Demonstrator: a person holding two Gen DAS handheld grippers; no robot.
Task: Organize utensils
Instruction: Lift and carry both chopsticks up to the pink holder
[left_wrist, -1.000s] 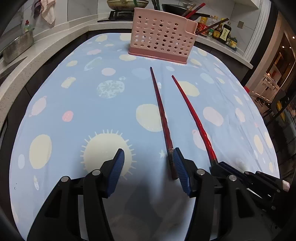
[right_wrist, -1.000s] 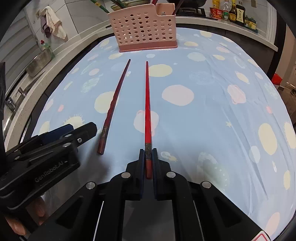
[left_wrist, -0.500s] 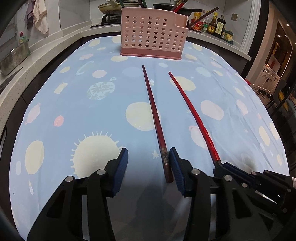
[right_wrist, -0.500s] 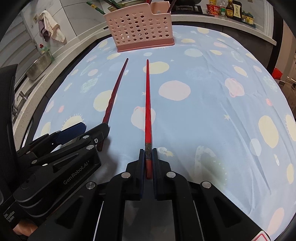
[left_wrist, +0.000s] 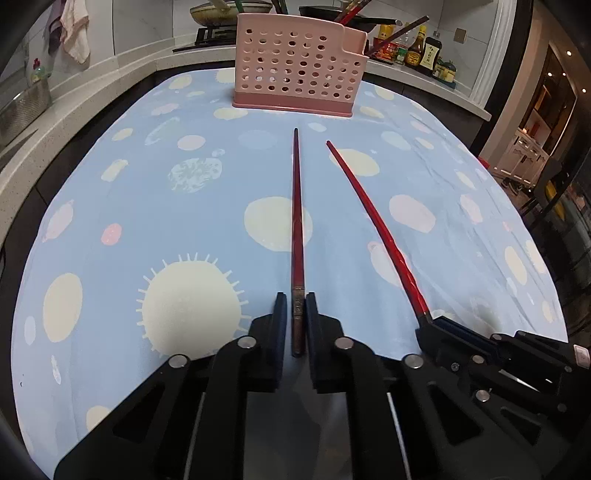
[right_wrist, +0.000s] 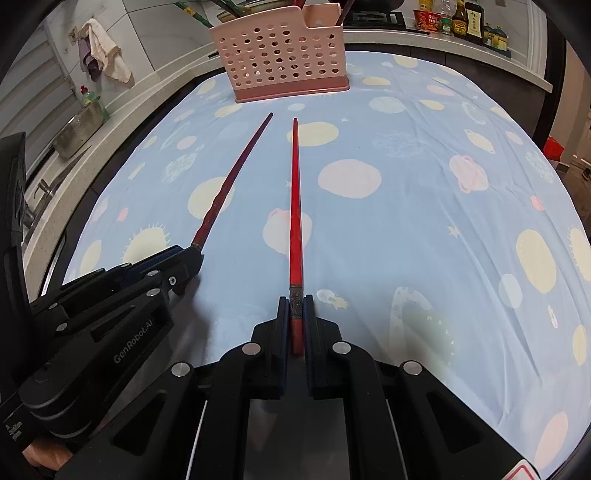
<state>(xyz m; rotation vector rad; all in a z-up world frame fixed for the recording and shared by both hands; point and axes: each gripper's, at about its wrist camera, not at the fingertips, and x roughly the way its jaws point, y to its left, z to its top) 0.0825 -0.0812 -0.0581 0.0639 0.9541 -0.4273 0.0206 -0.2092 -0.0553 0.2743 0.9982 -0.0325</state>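
Two long red chopsticks lie on the blue spotted tablecloth (left_wrist: 184, 229), tips toward a pink perforated utensil holder (left_wrist: 299, 66) at the far edge. My left gripper (left_wrist: 296, 301) is shut on the thick end of the dark red chopstick (left_wrist: 296, 206). My right gripper (right_wrist: 295, 301) is shut on the thick end of the bright red chopstick (right_wrist: 294, 206). The right gripper shows in the left wrist view (left_wrist: 428, 325) at the lower right, holding the bright chopstick (left_wrist: 373, 210). The left gripper shows in the right wrist view (right_wrist: 192, 254) with the dark chopstick (right_wrist: 236, 173). The holder (right_wrist: 280, 55) stands upright.
A kitchen counter runs behind the table with sauce bottles (left_wrist: 424, 51), a pan (left_wrist: 229, 11) on a stove and more chopsticks. A metal colander (left_wrist: 22, 107) sits on the left counter. A cloth (right_wrist: 107, 51) hangs on the wall.
My left gripper slid right and closed on the dark red chopstick's thick end. My right gripper has stayed shut on the bright red chopstick.
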